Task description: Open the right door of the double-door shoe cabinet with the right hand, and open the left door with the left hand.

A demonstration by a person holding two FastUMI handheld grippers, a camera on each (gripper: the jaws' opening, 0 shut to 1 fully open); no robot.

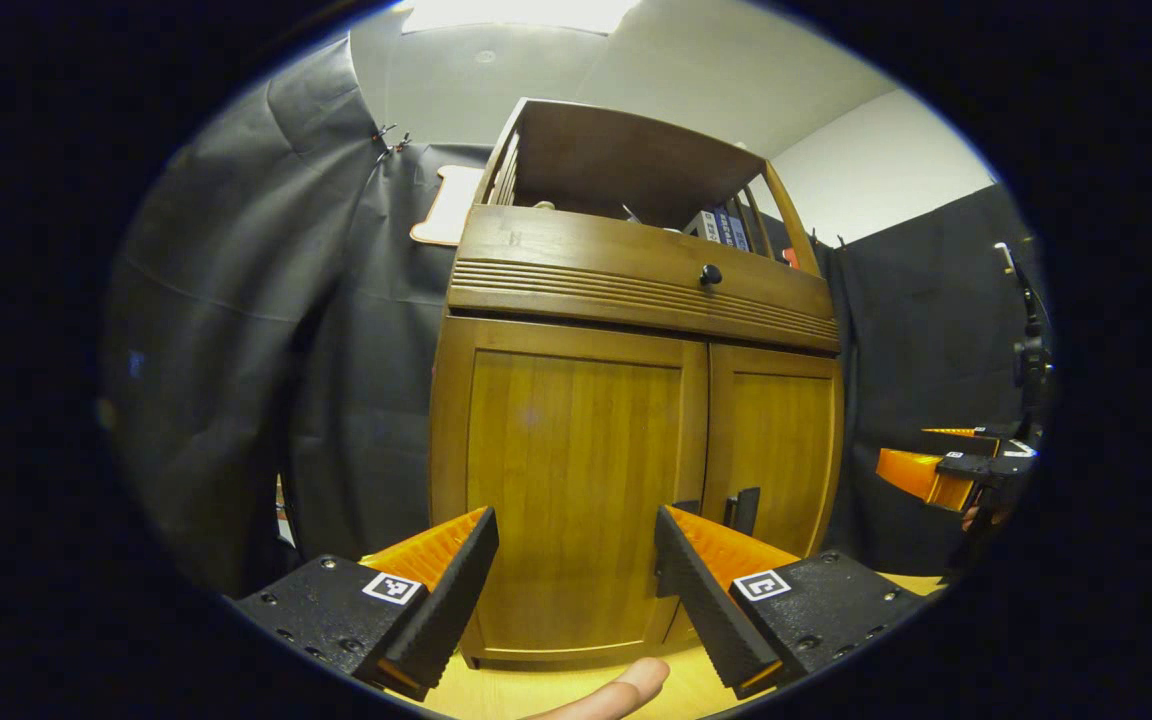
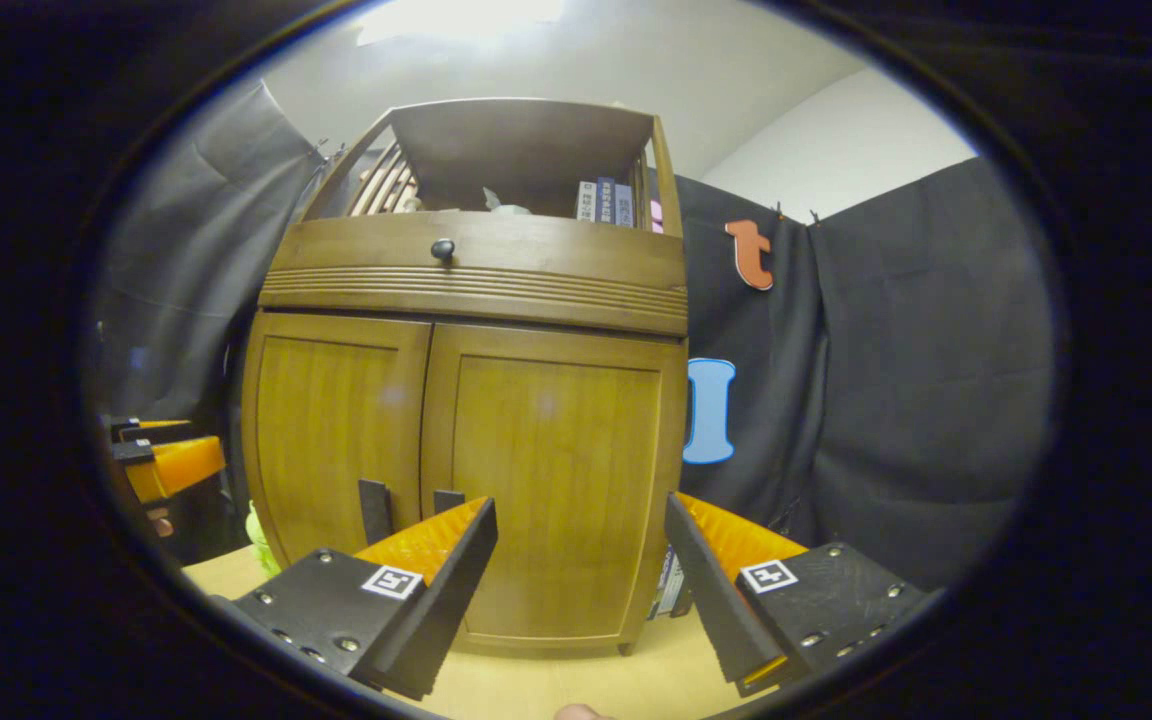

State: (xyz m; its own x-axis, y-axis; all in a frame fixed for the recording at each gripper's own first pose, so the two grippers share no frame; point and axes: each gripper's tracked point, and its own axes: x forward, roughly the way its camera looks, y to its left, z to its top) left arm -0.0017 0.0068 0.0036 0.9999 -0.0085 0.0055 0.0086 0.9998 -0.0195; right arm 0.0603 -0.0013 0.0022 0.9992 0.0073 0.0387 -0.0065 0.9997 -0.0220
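Observation:
A brown wooden shoe cabinet [image 1: 636,300] [image 2: 476,270] stands ahead with both lower doors closed. In the left gripper view my left gripper [image 1: 576,575] is open and faces the left door [image 1: 571,470]; the right door [image 1: 776,450] has a dark handle [image 1: 742,508] beside the meeting edge. In the right gripper view my right gripper [image 2: 581,580] is open in front of the right door [image 2: 546,480], some way off it. Two dark handles [image 2: 374,508] [image 2: 448,499] sit low at the doors' meeting edge. The left door [image 2: 331,430] lies to the left. Neither gripper touches the cabinet.
A drawer with a round black knob [image 1: 710,274] [image 2: 443,249] sits above the doors, and books [image 2: 608,202] stand on the open shelf on top. The other gripper [image 1: 946,470] [image 2: 161,460] shows at each view's edge. A fingertip [image 1: 621,692] rests low. Light wooden floor [image 2: 576,680] lies below.

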